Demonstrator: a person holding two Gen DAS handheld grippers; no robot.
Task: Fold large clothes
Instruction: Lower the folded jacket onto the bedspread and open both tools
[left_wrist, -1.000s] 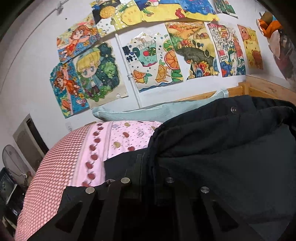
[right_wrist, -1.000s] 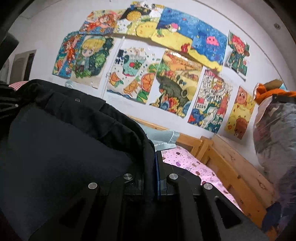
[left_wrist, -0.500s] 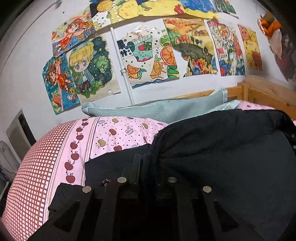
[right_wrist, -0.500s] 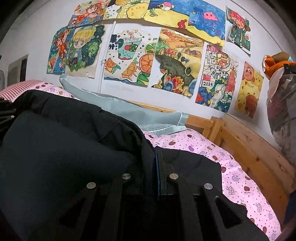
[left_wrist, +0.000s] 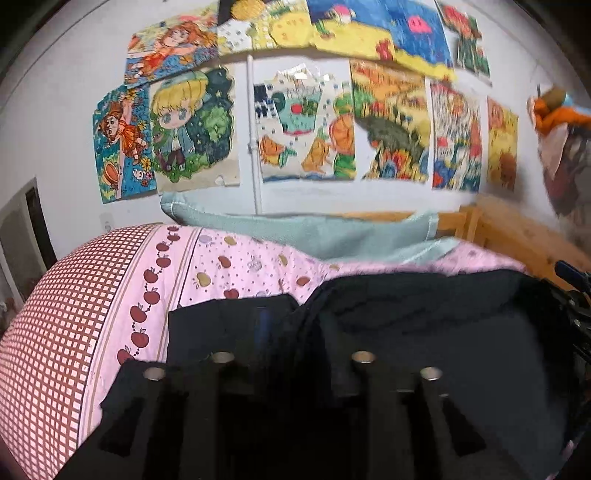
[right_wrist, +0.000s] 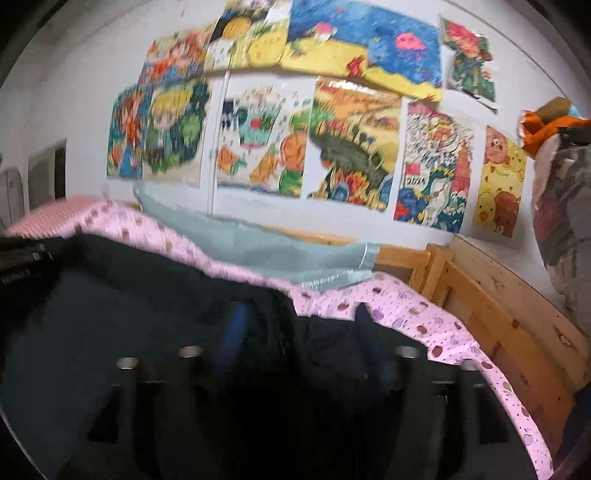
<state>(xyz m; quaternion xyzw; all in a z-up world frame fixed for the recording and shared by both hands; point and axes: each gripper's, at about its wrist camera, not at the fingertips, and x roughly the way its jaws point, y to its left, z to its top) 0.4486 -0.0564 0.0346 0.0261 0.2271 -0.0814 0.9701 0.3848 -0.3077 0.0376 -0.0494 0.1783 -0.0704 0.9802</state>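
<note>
A large black garment (left_wrist: 424, 325) lies across the pink bed sheet (left_wrist: 229, 269); it also shows in the right wrist view (right_wrist: 122, 306). My left gripper (left_wrist: 291, 332) has its jaws a little apart, with the garment's dark edge lying between them. My right gripper (right_wrist: 299, 332) is open wide, its blue-lined fingers (right_wrist: 232, 332) spread over the garment's folded edge. The right wrist view is blurred.
A pale green pillow (left_wrist: 303, 232) lies at the back against the wall. A wooden bed frame (right_wrist: 491, 306) runs along the right. Colourful drawings (left_wrist: 306, 122) cover the wall. A bagged pile with an orange toy (right_wrist: 561, 177) stands at the far right.
Both grippers have come down to the bed with the garment, which now lies flat. The right gripper has opened and let go; the left jaws have parted.
</note>
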